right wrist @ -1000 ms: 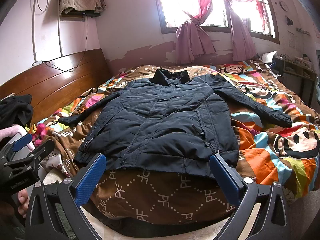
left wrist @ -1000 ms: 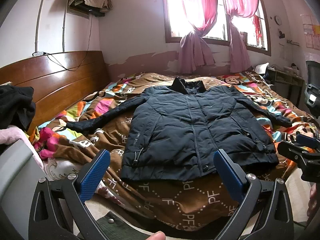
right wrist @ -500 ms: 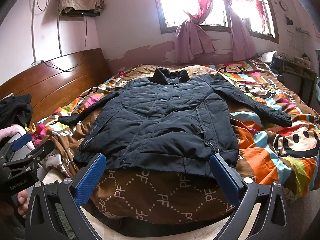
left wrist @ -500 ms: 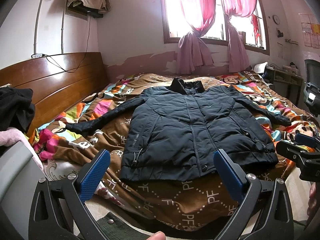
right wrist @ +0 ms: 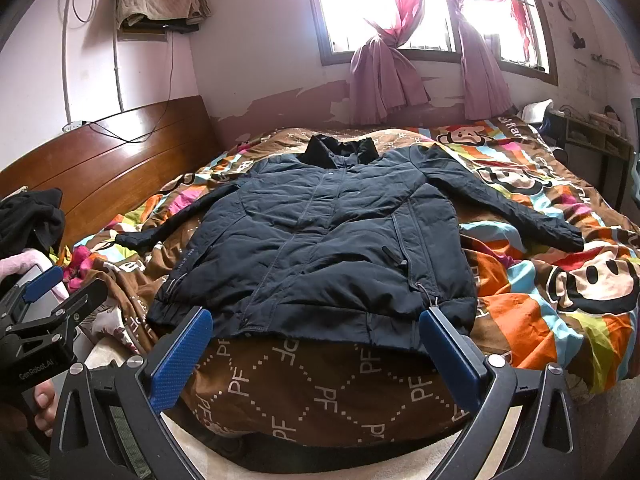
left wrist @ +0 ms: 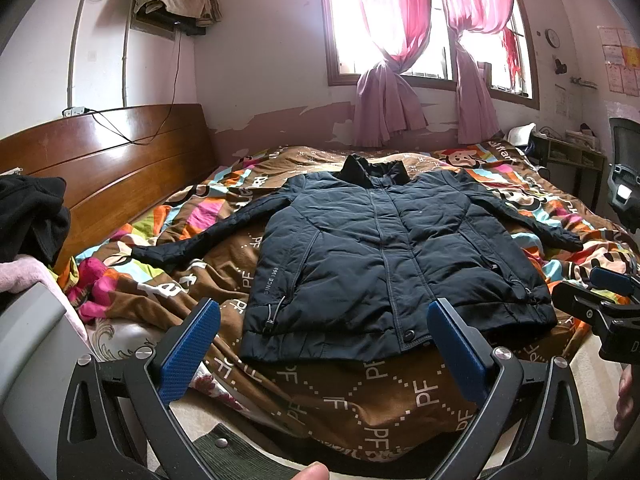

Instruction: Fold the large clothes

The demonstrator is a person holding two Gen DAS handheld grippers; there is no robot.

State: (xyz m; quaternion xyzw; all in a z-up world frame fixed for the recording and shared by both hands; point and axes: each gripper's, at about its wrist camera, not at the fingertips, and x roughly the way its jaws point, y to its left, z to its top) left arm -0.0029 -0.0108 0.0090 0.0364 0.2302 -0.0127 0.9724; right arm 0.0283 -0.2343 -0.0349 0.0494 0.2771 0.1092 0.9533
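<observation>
A dark navy padded jacket (left wrist: 384,256) (right wrist: 320,244) lies front-up and spread flat on the bed, collar toward the window, both sleeves stretched out sideways. My left gripper (left wrist: 324,340) stands open just short of the jacket's hem, its blue pads (left wrist: 188,348) wide apart with nothing between them. My right gripper (right wrist: 316,344) is open too, near the hem's right half, and empty. The right gripper (left wrist: 600,308) also shows at the right edge of the left wrist view; the left gripper (right wrist: 44,308) shows at the left edge of the right wrist view.
A colourful cartoon-print quilt (left wrist: 360,392) (right wrist: 560,304) covers the bed. The wooden headboard (left wrist: 108,172) runs along the left. Black clothing (left wrist: 28,220) is piled at far left. Pink curtains (left wrist: 392,80) hang at the window. A desk (left wrist: 576,160) and chair (left wrist: 624,184) stand right.
Both grippers have barely moved; the view shifts very slightly. The jacket lies as before and both grippers stay open.
</observation>
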